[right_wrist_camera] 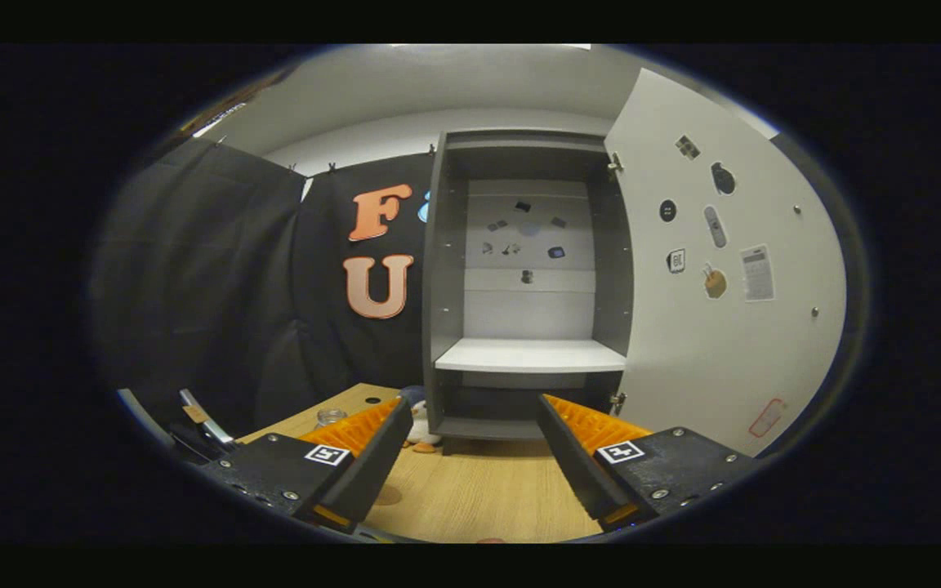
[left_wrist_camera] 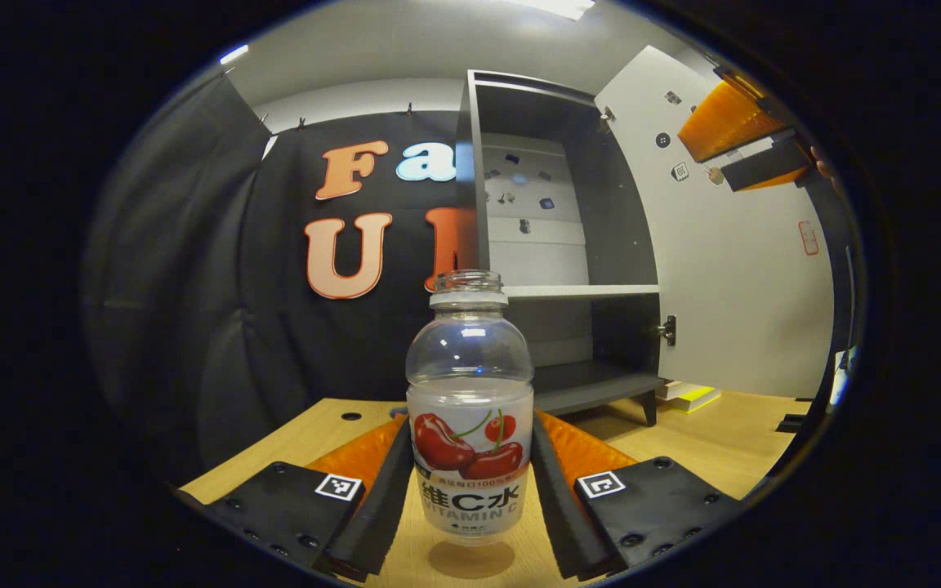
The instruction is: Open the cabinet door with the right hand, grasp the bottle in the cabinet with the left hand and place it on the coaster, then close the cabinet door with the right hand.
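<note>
Between the left gripper's [left_wrist_camera: 470, 482] fingers, a clamped bottle [left_wrist_camera: 470, 408] hangs above the coaster [left_wrist_camera: 470, 559] and should descend straight, upright; the right gripper [right_wrist_camera: 470, 457] waits, fingers apart.

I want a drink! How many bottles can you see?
1. The bottle stands between the left claw's fingers, above the round coaster on the wooden table. The cabinet shelves look bare, though its lowest part is dim.

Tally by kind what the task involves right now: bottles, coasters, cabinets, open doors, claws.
Bottle: 1
Coaster: 1
Cabinet: 1
Open cabinet door: 1
Claws: 2, left claw and right claw
Total: 6
</note>
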